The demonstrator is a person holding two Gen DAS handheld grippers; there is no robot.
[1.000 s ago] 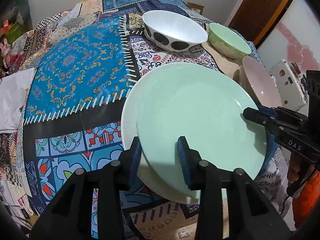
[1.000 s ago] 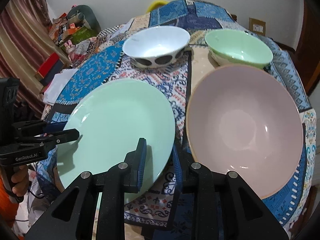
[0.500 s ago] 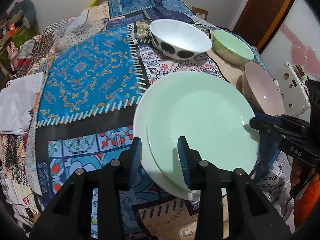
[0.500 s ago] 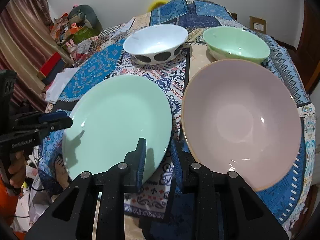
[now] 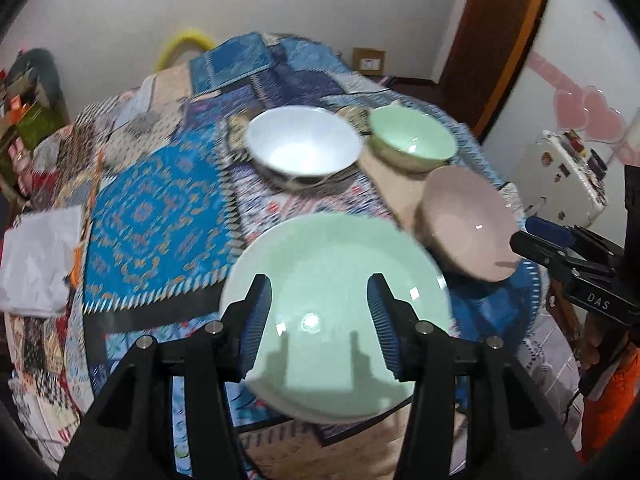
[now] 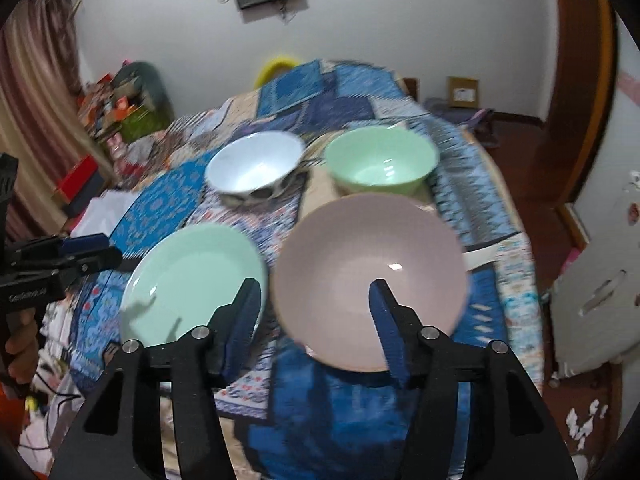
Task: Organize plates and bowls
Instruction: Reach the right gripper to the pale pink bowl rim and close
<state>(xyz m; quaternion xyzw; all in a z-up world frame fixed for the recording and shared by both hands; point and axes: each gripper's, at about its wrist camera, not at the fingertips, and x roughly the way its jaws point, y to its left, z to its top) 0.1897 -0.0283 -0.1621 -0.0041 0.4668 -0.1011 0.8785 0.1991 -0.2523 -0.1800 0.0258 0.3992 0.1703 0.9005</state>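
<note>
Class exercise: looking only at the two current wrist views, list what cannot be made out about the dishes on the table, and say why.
- Green plate, left wrist view: near rim blurred; a plate beneath cannot be confirmed.
- White bowl, right wrist view: outside pattern smeared by blur.
- Pink bowl, both views: underside hidden by its own wall.

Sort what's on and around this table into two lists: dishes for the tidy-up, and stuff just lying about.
For the job:
green plate
pink bowl
green bowl
white bowl

Just lying about:
tablecloth
white cloth
white case
yellow ring
boxes
</note>
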